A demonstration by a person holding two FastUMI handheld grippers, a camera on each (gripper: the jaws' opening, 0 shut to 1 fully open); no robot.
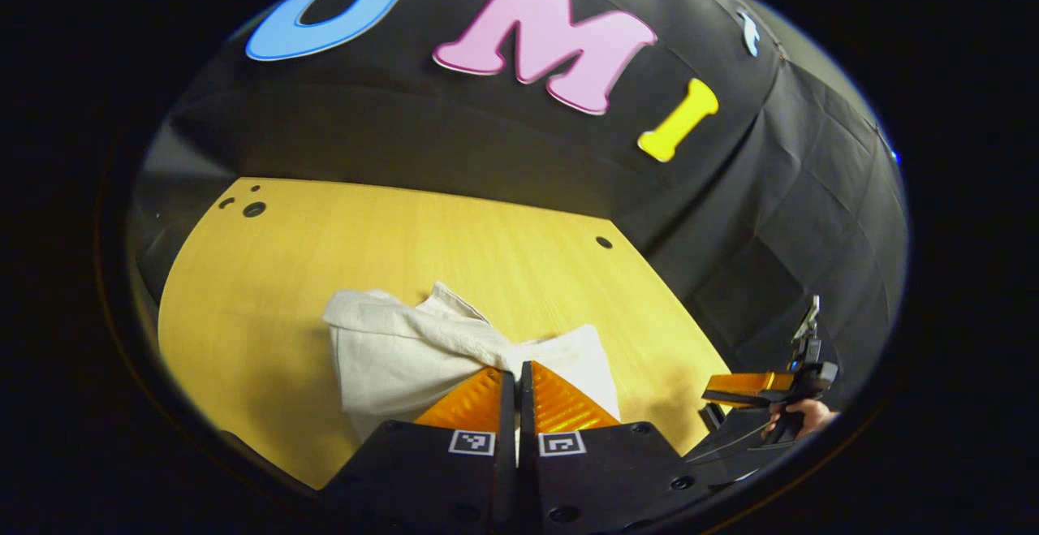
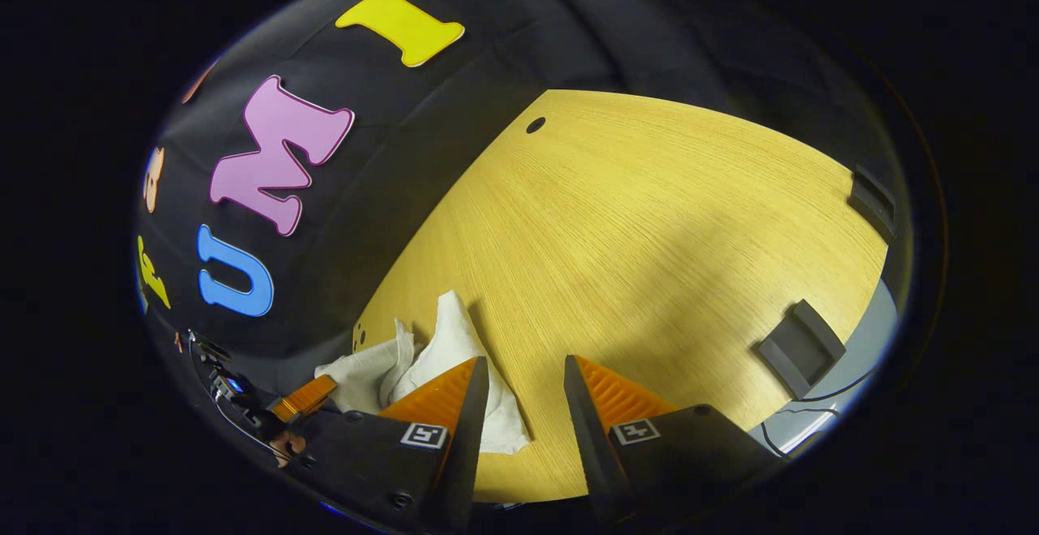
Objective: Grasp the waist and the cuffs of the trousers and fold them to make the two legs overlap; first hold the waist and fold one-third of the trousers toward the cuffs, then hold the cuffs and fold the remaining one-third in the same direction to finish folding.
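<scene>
Your left gripper [image 1: 517,373] is pinched tight on the white trousers [image 1: 406,348] (bunched ahead of it); your right gripper [image 2: 526,366] gapes wide, trousers at its left finger.

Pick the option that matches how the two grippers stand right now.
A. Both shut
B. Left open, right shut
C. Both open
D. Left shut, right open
D. In the left gripper view the left gripper has its fingers closed together with no clear gap, at the edge of the crumpled trousers; in the right gripper view the right gripper shows a wide gap with bare table between its fingers.
</scene>
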